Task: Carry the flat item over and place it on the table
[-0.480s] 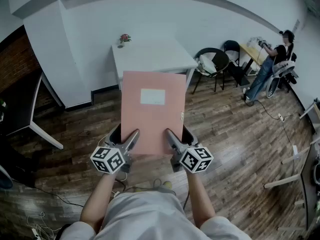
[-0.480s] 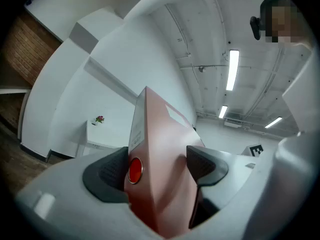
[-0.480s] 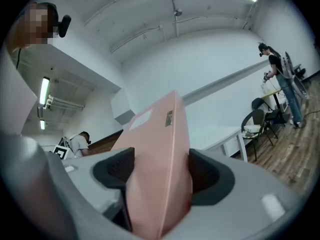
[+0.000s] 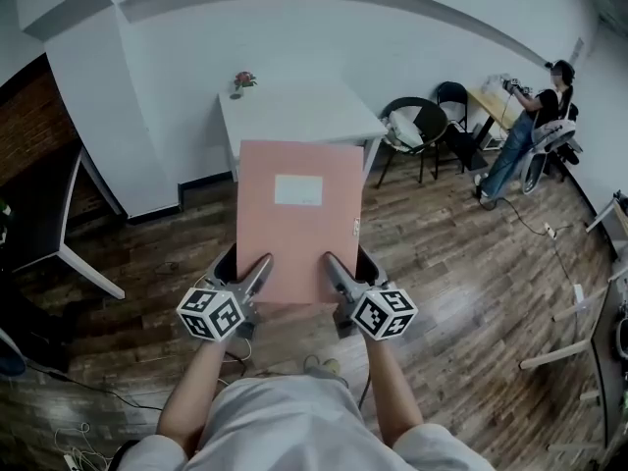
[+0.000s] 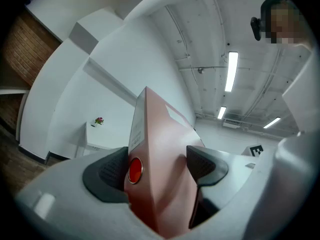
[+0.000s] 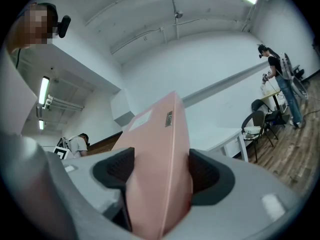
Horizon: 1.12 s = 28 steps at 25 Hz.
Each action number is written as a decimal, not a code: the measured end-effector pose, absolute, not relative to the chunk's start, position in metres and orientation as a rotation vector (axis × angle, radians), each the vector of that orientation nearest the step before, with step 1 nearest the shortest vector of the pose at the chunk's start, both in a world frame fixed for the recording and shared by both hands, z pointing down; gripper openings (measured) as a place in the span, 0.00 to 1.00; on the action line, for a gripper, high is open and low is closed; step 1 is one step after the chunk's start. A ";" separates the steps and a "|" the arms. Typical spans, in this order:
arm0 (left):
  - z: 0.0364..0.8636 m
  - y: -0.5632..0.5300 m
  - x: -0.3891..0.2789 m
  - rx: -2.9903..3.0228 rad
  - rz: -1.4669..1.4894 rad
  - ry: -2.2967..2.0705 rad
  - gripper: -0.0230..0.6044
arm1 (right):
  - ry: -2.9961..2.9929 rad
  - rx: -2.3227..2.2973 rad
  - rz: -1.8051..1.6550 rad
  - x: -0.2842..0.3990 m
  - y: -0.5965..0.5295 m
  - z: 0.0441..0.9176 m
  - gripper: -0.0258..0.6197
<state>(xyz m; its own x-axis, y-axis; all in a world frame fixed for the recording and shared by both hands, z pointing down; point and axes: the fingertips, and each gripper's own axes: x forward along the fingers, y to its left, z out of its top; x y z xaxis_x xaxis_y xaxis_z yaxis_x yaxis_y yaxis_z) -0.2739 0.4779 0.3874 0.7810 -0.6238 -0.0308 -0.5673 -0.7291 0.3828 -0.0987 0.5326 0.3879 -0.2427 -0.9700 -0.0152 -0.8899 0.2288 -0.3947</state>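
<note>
Floorboards (image 4: 461, 263) lie between me and the white tabletop (image 4: 314, 116) against the far wall, so I judge the carry is under way and the placing not yet begun. Off to the right of the tabletop stand dark chairs (image 4: 422, 124), with another person (image 4: 535, 126) beyond them.

The pink folder (image 4: 299, 219) is in the air in front of me, held flat, and I judge it well short of the tabletop. My left tool (image 4: 253, 278) is clenched on the folder's near left corner. My right tool (image 4: 339, 275) is clenched on its near right corner, pads pressed to both faces.

Next I must walk forward, keep the folder level, and lower it onto the bare middle. That keeps it clear of the small flower pot (image 4: 242, 78) at the tabletop's far left corner.
</note>
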 end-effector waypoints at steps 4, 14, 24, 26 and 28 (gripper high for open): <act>0.384 0.472 -0.279 2.628 -0.233 -0.907 0.60 | 2.238 -1.743 -0.435 -0.104 0.527 0.385 0.56; 0.394 0.452 -0.284 2.596 -0.241 -0.886 0.60 | 2.242 -1.769 -0.451 -0.108 0.507 0.390 0.56; 0.406 0.396 -0.257 2.580 -0.216 -0.887 0.60 | 2.237 -1.772 -0.480 -0.082 0.451 0.402 0.56; 0.407 0.378 -0.250 2.578 -0.216 -0.889 0.60 | 2.241 -1.770 -0.483 -0.074 0.432 0.404 0.56; 0.407 0.356 -0.241 2.577 -0.216 -0.891 0.60 | 2.242 -1.768 -0.482 -0.065 0.411 0.404 0.56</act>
